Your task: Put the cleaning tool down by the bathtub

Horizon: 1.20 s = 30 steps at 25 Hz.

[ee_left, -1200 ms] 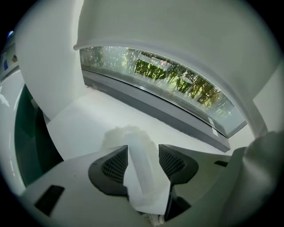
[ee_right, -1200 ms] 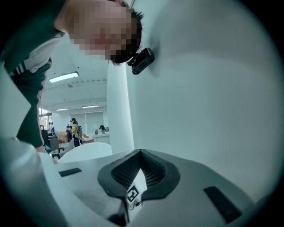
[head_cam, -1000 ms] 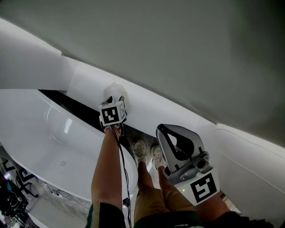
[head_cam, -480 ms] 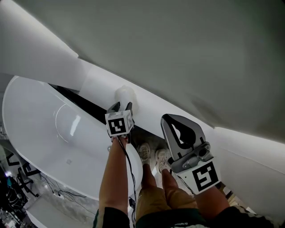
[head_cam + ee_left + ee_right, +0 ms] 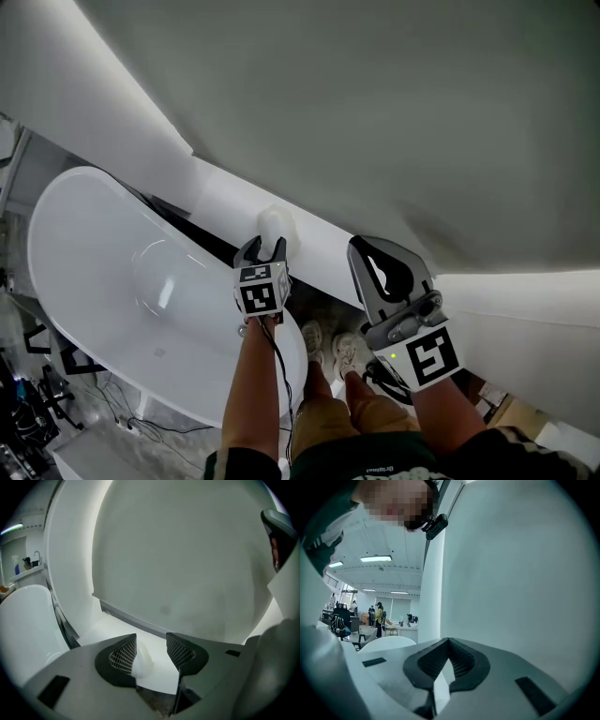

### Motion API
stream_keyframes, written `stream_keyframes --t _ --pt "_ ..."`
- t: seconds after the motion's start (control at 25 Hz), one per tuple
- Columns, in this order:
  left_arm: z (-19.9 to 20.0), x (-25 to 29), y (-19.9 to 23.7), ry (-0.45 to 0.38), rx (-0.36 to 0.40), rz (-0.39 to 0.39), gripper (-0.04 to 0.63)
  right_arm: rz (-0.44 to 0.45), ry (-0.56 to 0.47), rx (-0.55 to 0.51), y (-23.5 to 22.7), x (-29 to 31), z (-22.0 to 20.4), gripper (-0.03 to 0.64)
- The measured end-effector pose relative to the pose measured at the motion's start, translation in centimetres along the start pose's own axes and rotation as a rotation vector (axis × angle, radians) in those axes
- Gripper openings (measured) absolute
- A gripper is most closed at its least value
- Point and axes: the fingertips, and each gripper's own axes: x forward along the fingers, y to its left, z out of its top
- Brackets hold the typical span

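- Left gripper (image 5: 263,246): jaws wide apart, just been closing a touch, nothing pinched between them.
- Puff (image 5: 271,223) lies on the ledge (image 5: 225,197), at 12 o'clock from the left tips, just beyond them and not touching.
- Tub (image 5: 94,244) is at 9 o'clock of the puff.
- Puff looks roundish, with no clear long axis.
- Right gripper (image 5: 449,641): jaws together, empty, at 3 o'clock of the left, farther from the puff.
- Put-down looks done.

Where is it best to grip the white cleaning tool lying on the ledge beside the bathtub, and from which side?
Probably across its rounded middle, coming from above. The cleaning tool is a rounded white lump lying on the flat ledge, with no handle visible. The left claw, open above it, is the nearer one.
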Motion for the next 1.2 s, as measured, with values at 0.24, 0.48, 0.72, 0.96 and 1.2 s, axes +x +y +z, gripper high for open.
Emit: stream_keyframes --t 0.24,0.48,0.72,0.96,1.2 --pt "5.4 -6.3 -2.3 -0.121 0.029 -0.022 0.209 -0.010 -0.029 -0.046 -0.3 -0.8 4.4 0.016" --pt "9.9 -15.4 -4.7 -0.260 0.047 -0.039 0.209 0.011 -0.017 -0.077 1.4 -3.3 8.9 0.017" --pt "14.5 -23.8 -7.6 -0.434 0.058 -0.079 0.209 0.040 -0.067 -0.099 2.6 -5.3 12.6 0.018" --pt "17.9 -31.7 -10.3 -0.623 0.180 -0.089 0.209 0.055 -0.123 -0.094 3.6 -6.5 15.9 0.018" --pt "20.2 -37.9 -12.1 -0.773 0.298 -0.107 0.209 0.108 -0.167 -0.133 5.3 -6.9 18.5 0.018"
